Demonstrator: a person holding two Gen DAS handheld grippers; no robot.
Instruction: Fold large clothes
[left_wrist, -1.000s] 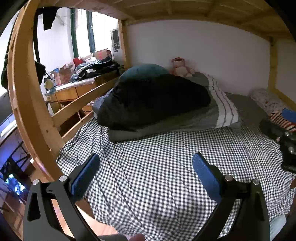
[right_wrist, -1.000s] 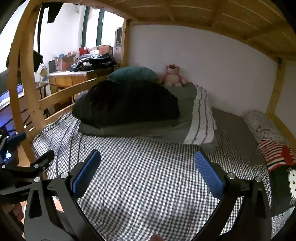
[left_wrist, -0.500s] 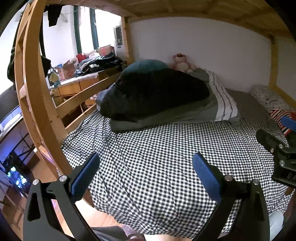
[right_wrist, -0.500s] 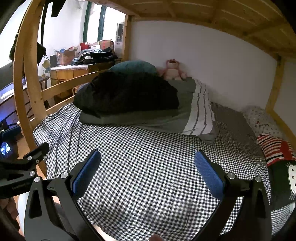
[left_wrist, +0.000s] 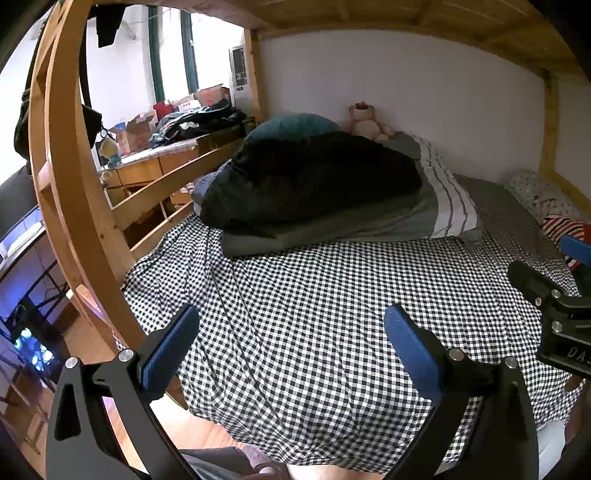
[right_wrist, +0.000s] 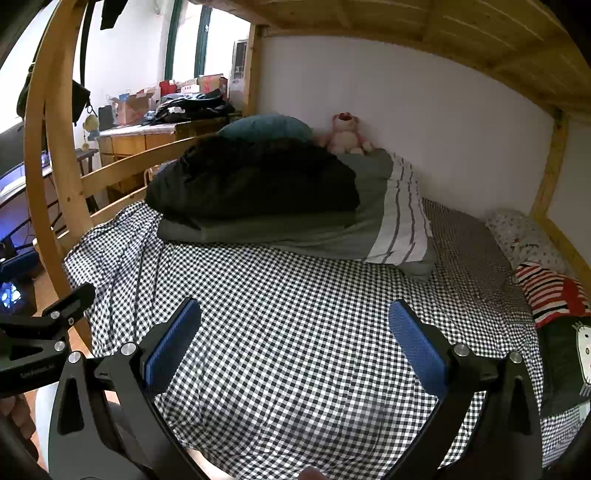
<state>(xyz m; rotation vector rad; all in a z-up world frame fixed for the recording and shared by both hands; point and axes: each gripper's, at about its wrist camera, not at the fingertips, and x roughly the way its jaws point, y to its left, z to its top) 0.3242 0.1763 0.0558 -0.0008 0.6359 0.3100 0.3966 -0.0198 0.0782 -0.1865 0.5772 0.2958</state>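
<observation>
A bulky black garment (left_wrist: 314, 177) (right_wrist: 255, 177) lies heaped on a folded grey blanket with white stripes (left_wrist: 443, 199) (right_wrist: 399, 221) at the far left of the bed. The bed is covered by a black-and-white checked sheet (left_wrist: 332, 288) (right_wrist: 303, 295). My left gripper (left_wrist: 291, 325) hangs open over the front part of the sheet, nothing between its blue pads. My right gripper (right_wrist: 295, 314) is open too, empty, over the sheet further right. Each tool shows at the edge of the other's view: the right one (left_wrist: 554, 306), the left one (right_wrist: 48, 332).
A wooden bunk post (left_wrist: 74, 206) and rails stand at the left, with the upper bunk's slats overhead. A teal pillow (left_wrist: 291, 125) and pink plush toy (left_wrist: 364, 118) sit by the wall. Red-striped fabric (right_wrist: 546, 295) and a dark cartoon-cat item (right_wrist: 569, 354) lie at the right end.
Both grippers have drawn back from the bed, so its front edge and the wooden floor below now show. Both stay open and empty.
</observation>
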